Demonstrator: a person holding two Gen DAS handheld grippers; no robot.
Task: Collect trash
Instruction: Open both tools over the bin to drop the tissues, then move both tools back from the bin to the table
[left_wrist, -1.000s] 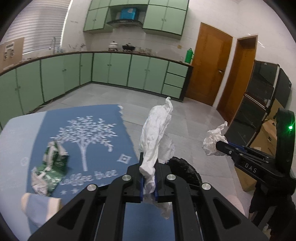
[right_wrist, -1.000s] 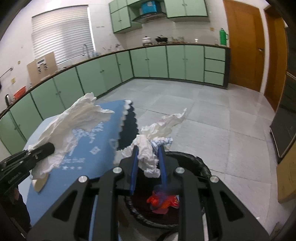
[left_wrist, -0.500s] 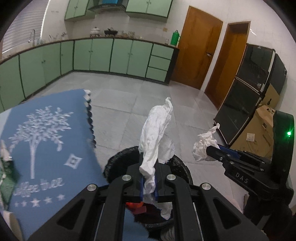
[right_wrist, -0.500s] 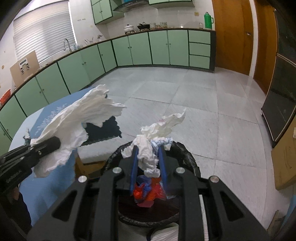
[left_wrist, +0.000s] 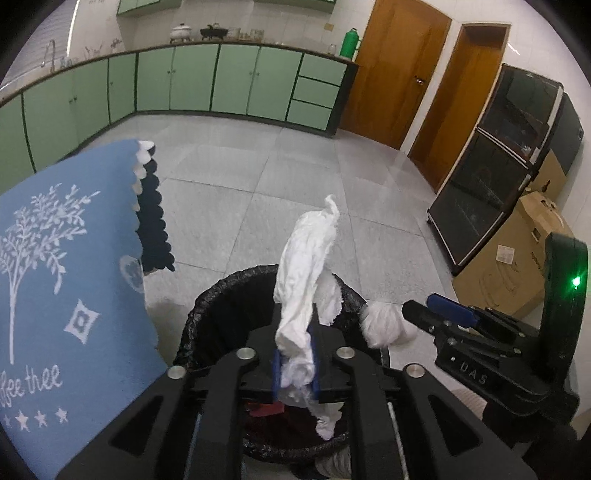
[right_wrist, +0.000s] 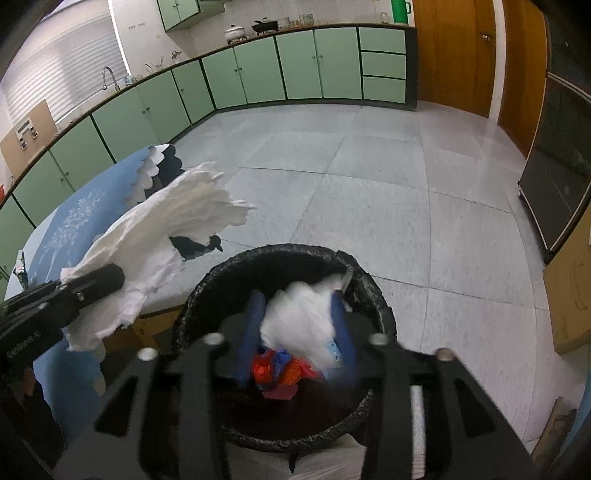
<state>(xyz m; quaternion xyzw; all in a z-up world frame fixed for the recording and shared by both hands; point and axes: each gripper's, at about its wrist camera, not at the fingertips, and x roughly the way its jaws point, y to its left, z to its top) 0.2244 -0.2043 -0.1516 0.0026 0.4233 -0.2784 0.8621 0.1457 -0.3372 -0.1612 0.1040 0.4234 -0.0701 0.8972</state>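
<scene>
A black-lined trash bin (left_wrist: 221, 291) (right_wrist: 229, 266) stands on the floor by the table, with red and blue wrappers (right_wrist: 284, 369) inside. My left gripper (left_wrist: 294, 365) hovers over the bin. Its jaws are opening slightly, but its blue pads still press a long white tissue (left_wrist: 306, 258) that stands upright between them. My right gripper (right_wrist: 297, 306) is also above the bin with jaws opening wide. A blurred white tissue wad (right_wrist: 295, 325) hangs loose between its blue fingers (right_wrist: 341, 332). In the left wrist view that wad (left_wrist: 388, 325) sits just off the right gripper (left_wrist: 417, 310).
A table with a blue tree-print cloth (left_wrist: 55, 277) (right_wrist: 74, 221) lies to the left of the bin. At the right stand a cardboard box (left_wrist: 517, 266) and a black glass cabinet (left_wrist: 498, 166). Grey tiled floor (right_wrist: 369, 184) stretches to green cabinets and wooden doors.
Both grippers moved off the table and sank over the bin. The right jaws spread apart and their tissue came loose. The left jaws widened a little around their tissue.
</scene>
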